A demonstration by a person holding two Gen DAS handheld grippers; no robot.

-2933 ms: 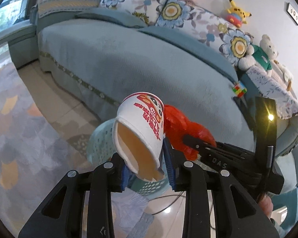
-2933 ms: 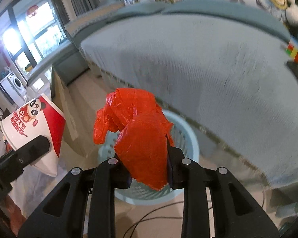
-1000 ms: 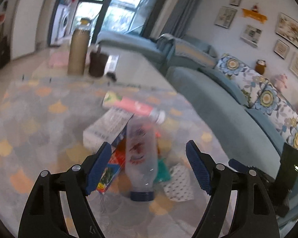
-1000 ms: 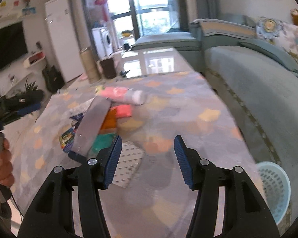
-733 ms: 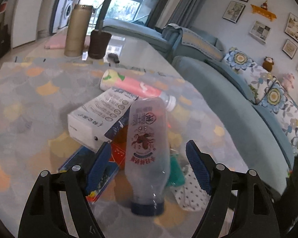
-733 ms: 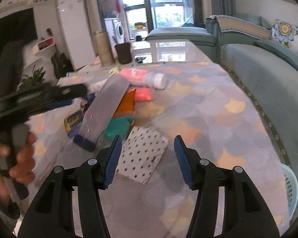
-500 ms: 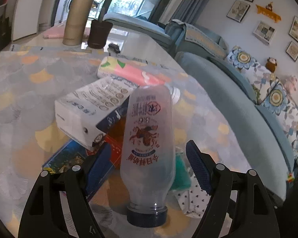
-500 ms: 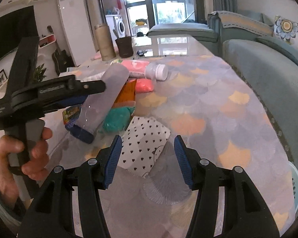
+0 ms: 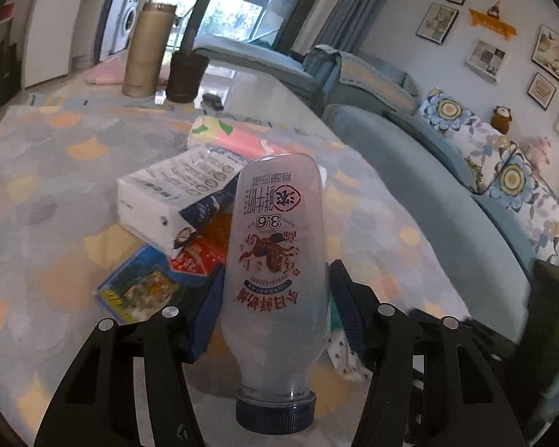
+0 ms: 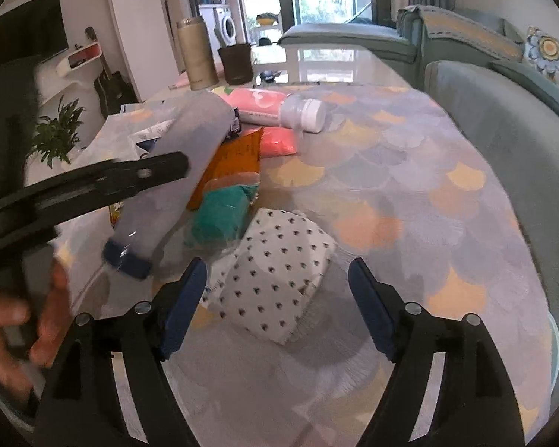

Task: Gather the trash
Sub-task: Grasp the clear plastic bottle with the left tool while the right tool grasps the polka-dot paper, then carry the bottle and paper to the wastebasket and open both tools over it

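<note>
A frosted plastic milk bottle [image 9: 275, 272] with a dark blue cap lies on the rug, cap toward me, between the pads of my left gripper [image 9: 275, 309]. The pads look closed against its sides. The bottle also shows in the right wrist view [image 10: 175, 182] with the left gripper's finger across it. My right gripper [image 10: 277, 290] is open and empty, just above a white dotted packet [image 10: 275, 283]. Behind lie a teal bag [image 10: 221, 216], an orange wrapper [image 10: 234, 160], a pink bottle [image 10: 275, 108] and a white carton [image 9: 175, 201].
The trash pile sits on a patterned grey rug [image 10: 410, 193]. A blue sofa [image 10: 510, 119] runs along the right. A tan cylinder [image 10: 197, 56] and a dark cup [image 10: 236, 63] stand on the glossy table behind. A light blue basket rim [image 10: 553, 339] shows at the far right.
Both grippers dropped the cup and red bag earlier and swung to the rug pile. The left gripper has moved in and narrowed around the milk bottle. The right has lowered toward the dotted packet.
</note>
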